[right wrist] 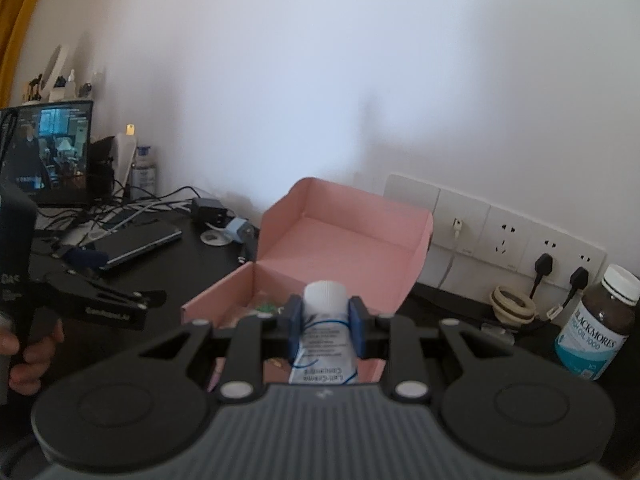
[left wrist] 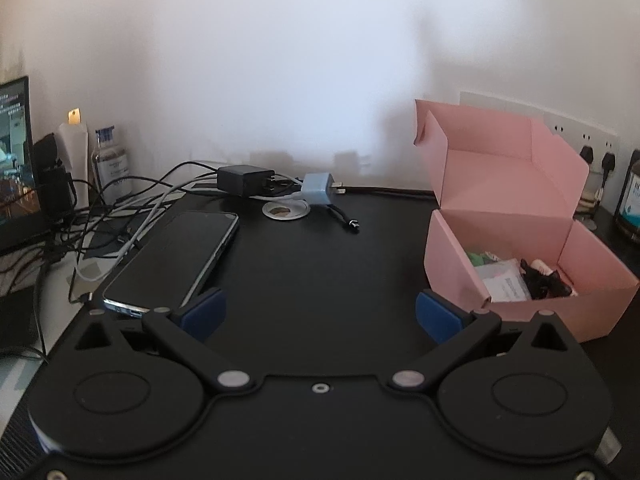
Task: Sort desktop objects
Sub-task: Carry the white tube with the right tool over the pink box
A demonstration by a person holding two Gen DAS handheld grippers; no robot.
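The left gripper (left wrist: pixel 320 314) points slightly downward with its blue pads (left wrist: pixel 202 314) spread wide and nothing between them. The right gripper (right wrist: pixel 325 330) is clamped on a white tube (right wrist: pixel 324 332), cap forward, tilted slightly downward

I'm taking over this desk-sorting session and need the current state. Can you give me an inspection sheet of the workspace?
Surface: black desk, bare in the middle.
Job's things: open pink box partly filled; white tube; phone; black charger; blue charger.
Clutter: fish oil bottle, tape roll.
Grippers: right tongs shut on the tube, in front of the box; left tongs open, nothing between them.
Cables: tangled bundle left of phone.
Surroundings: wall sockets, lit laptop screen.
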